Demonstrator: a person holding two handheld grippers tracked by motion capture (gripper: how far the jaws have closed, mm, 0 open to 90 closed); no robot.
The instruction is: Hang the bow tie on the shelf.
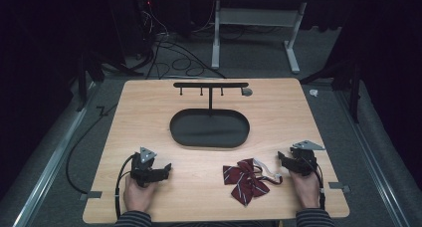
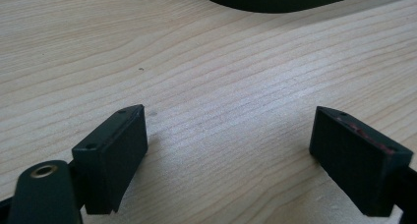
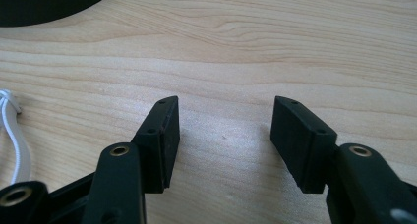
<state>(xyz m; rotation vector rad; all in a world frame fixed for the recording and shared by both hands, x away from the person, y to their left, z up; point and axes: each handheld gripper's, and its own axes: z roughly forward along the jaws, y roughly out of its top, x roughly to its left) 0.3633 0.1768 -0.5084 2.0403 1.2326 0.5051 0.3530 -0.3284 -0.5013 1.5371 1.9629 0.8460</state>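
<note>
- High view: the bow tie (image 1: 245, 181), dark red with pale stripes, lies flat on the table (image 1: 149, 112) on the near side of the black oval tray (image 1: 209, 129). Its long axis runs slantwise, from far-left to near-right, and its white strap (image 1: 267, 169) trails toward the right gripper (image 1: 284, 161), just beside it. The left gripper (image 1: 164, 171) rests well apart from the bow tie.
- Left gripper view: the jaws gape wide over bare wood, the tray's edge (image 2: 285, 0) beyond.
- Right gripper view: the jaws stand spread, nothing between them; the strap (image 3: 14, 135) lies at the left.

Lit tabletop, dark bkgd, soft pics
</note>
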